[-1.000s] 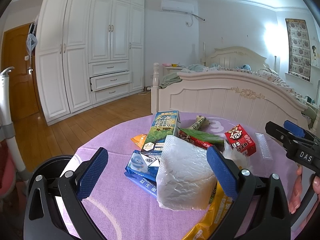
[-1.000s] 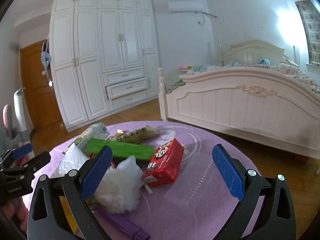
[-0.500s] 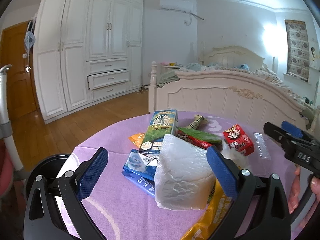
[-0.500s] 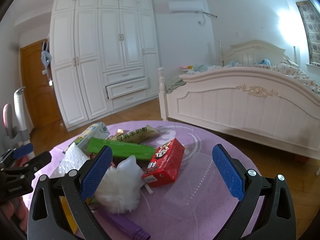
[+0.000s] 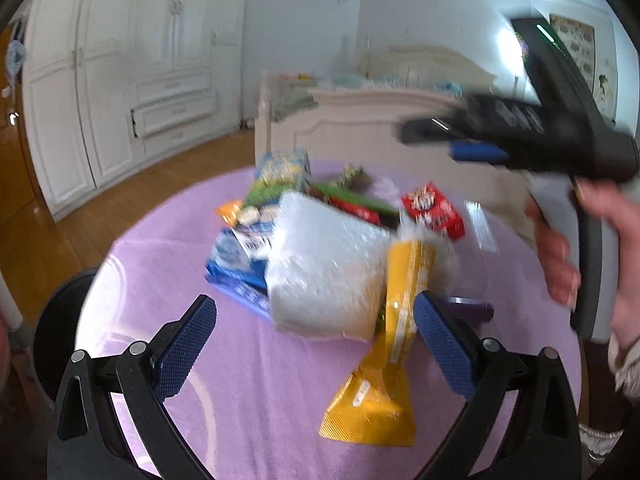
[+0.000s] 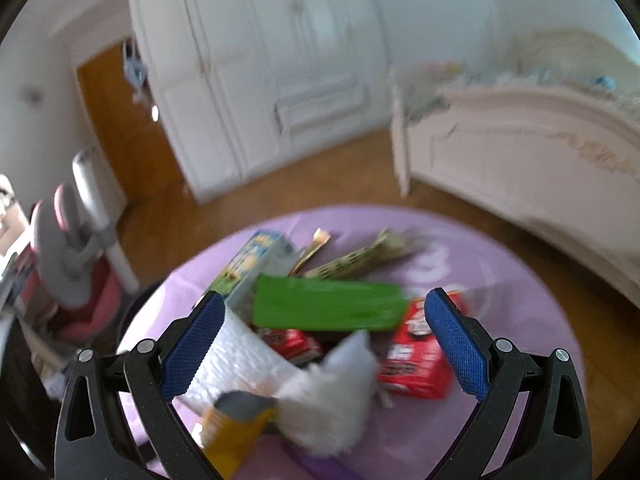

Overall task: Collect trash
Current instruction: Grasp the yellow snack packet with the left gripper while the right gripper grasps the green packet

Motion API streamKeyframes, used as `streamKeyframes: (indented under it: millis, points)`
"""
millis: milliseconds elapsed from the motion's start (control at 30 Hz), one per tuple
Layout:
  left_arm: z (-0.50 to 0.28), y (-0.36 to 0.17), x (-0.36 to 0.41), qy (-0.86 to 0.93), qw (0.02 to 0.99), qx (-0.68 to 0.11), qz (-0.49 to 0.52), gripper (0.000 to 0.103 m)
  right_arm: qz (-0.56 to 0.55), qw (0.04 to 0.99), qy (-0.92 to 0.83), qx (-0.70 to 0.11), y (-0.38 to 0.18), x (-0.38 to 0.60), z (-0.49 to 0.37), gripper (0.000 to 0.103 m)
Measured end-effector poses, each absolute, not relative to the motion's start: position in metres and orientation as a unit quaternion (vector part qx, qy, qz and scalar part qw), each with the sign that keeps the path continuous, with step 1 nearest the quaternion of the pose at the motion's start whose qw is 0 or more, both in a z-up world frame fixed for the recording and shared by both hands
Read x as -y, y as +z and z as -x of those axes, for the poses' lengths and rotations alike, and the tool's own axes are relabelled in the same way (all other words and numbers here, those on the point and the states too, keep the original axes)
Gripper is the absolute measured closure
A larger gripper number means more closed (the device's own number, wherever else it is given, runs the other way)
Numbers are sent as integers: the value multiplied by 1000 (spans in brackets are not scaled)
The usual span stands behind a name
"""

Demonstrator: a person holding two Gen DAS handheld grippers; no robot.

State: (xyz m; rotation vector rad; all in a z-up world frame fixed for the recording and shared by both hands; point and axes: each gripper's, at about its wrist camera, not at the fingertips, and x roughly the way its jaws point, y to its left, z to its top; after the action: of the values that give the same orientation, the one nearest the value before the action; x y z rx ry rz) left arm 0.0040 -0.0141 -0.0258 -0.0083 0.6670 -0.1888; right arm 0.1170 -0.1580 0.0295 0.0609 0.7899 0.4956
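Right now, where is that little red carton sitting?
The red carton lies on the purple table, at the right of the trash pile in the right wrist view, just inside the right gripper and its right finger, beside the green packet.

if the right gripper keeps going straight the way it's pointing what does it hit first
Most likely the white fluffy tuft, lying centred between the open jaws of the right gripper, with the green packet just beyond. The blur makes depth uncertain.

A tall white wardrobe with drawers (image 5: 120,80) fills one wall. The brown wooden floor (image 5: 80,216) shines. A cream bed with a carved footboard (image 6: 520,152) stands near a round purple-covered table (image 5: 168,264). An orange-brown door (image 6: 120,120) is shut.
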Motion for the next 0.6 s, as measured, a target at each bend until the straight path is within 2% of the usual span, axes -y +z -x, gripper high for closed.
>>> streamKeyframes:
  millis: [100, 467, 533, 567, 600]
  points:
    - [-5, -35, 18, -105, 931, -351, 4, 5, -37, 869, 263, -416, 23, 135, -135, 5]
    - [-9, -50, 35, -127, 907, -401, -12, 7, 160, 834, 273, -451, -11, 115, -139, 5]
    - [-13, -52, 35, -131, 903, -410, -4, 16, 170, 834, 280, -444, -15, 116, -138, 5]
    - [-16, -52, 35, -133, 899, -417, 0, 29, 175, 833, 284, -440, -17, 115, -138, 6]
    - [-18, -54, 34, -137, 896, -423, 7, 37, 179, 833, 288, -437, -18, 115, -138, 11]
